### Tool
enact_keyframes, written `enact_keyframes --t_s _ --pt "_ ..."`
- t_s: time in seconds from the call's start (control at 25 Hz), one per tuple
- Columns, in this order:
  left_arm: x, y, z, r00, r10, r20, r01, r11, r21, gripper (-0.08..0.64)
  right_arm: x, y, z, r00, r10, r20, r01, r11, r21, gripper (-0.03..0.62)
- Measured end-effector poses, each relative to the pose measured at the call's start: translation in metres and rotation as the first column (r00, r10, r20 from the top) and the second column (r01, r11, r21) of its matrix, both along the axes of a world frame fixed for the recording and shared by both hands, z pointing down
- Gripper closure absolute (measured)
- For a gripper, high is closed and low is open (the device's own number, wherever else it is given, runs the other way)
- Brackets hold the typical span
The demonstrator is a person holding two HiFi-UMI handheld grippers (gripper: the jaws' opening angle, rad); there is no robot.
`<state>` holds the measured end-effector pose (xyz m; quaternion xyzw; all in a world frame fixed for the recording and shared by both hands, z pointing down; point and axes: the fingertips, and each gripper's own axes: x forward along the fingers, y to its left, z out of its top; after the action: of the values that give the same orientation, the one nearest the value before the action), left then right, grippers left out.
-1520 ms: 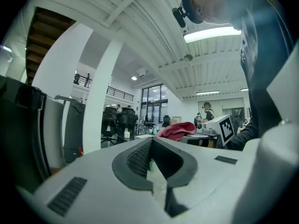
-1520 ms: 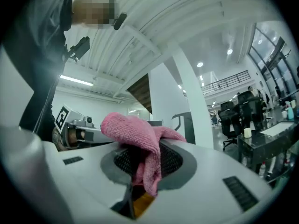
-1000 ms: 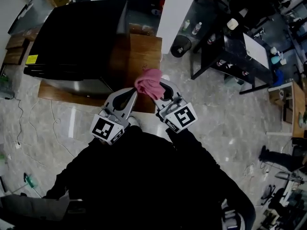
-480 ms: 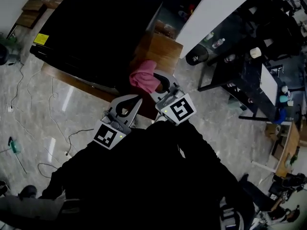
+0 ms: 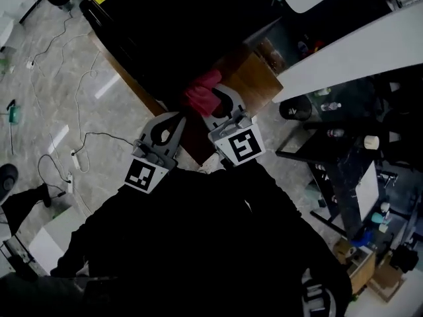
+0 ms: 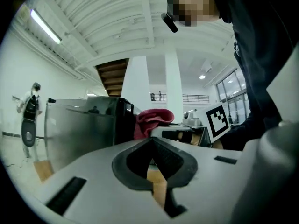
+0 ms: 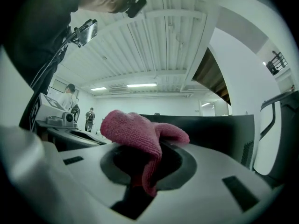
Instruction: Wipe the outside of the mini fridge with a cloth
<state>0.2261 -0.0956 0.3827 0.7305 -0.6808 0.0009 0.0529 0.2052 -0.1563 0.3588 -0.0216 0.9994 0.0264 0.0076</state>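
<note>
The black mini fridge [image 5: 172, 28] fills the upper middle of the head view, standing on a wooden board [image 5: 254, 78]. My right gripper [image 5: 215, 104] is shut on a pink cloth [image 5: 201, 92] that bunches over its tips right at the fridge's near corner. In the right gripper view the cloth [image 7: 140, 136] drapes over the jaws with the dark fridge top [image 7: 219, 129] just behind. My left gripper [image 5: 173, 123] hangs beside it, shut and empty, a little short of the fridge. The left gripper view shows the fridge's shiny side [image 6: 77, 125] and the cloth [image 6: 152, 118] ahead.
White cables and a power strip [image 5: 73, 160] trail over the marble floor at the left. A white pillar [image 5: 350, 51] runs along the right of the fridge. Dark tables with bottles [image 5: 330, 107] stand at the right. People stand far off in the right gripper view.
The head view has swung so the fridge now lies up and left. Both grippers have moved closer to the fridge's corner, the cloth still held in the right one.
</note>
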Motion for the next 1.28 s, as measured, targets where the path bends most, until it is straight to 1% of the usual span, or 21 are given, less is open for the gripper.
enact_keyframes --t_s 0.12,0.24,0.32,0.4,0.56,0.68,0.8,0.88,0.96,1.12,1.2,1.28 --pt "-0.012 -0.002 0.01 0.99 -0.138 0.033 0.138 0.99 0.009 0.558 -0.001 -0.002 0.019 0.999 -0.045 0.012 0.045 0.999 0.0 0.511" --pt "-0.02 -0.003 0.025 0.967 -0.245 0.069 0.244 0.97 0.021 0.558 -0.007 0.0 0.055 0.995 -0.098 -0.023 0.099 0.995 0.012 0.511" --pt "-0.024 -0.001 0.042 0.953 -0.291 0.08 0.291 0.957 0.009 0.558 -0.014 0.005 0.082 0.991 -0.123 -0.046 0.123 0.992 -0.002 0.511" --pt "-0.023 -0.001 0.064 0.944 -0.321 0.077 0.323 0.946 -0.012 0.558 -0.017 0.008 0.105 0.989 -0.137 -0.049 0.137 0.991 -0.008 0.512" --pt "-0.019 -0.006 0.117 0.928 -0.366 0.073 0.372 0.925 -0.076 0.558 -0.013 0.009 0.152 0.985 -0.155 -0.081 0.156 0.988 0.015 0.512" --pt "-0.027 -0.01 0.157 0.916 -0.394 0.068 0.4 0.91 -0.109 0.558 -0.019 0.01 0.192 0.976 -0.172 -0.134 0.174 0.985 0.004 0.512" --pt "-0.031 -0.013 0.193 0.912 -0.406 0.06 0.411 0.901 -0.138 0.558 -0.021 0.011 0.236 0.961 -0.189 -0.2 0.187 0.982 -0.028 0.512" --pt "-0.032 -0.015 0.219 0.912 -0.405 0.06 0.409 0.897 -0.169 0.558 -0.022 0.01 0.257 0.958 -0.19 -0.216 0.184 0.982 -0.048 0.513" --pt "-0.034 -0.017 0.242 0.912 -0.41 0.037 0.409 0.892 -0.194 0.558 -0.023 0.008 0.274 0.955 -0.18 -0.236 0.172 0.983 -0.058 0.514" --pt "-0.037 -0.015 0.278 0.909 -0.416 -0.036 0.395 0.885 -0.247 0.558 -0.025 0.006 0.316 0.93 -0.168 -0.328 0.142 0.984 -0.104 0.514" --pt "-0.037 -0.016 0.293 0.912 -0.408 -0.043 0.381 0.881 -0.281 0.558 -0.026 0.005 0.335 0.916 -0.168 -0.365 0.128 0.983 -0.131 0.512" --pt "-0.036 -0.015 0.306 0.917 -0.397 -0.03 0.368 0.875 -0.316 0.558 -0.026 0.005 0.351 0.9 -0.173 -0.401 0.108 0.978 -0.178 0.512"
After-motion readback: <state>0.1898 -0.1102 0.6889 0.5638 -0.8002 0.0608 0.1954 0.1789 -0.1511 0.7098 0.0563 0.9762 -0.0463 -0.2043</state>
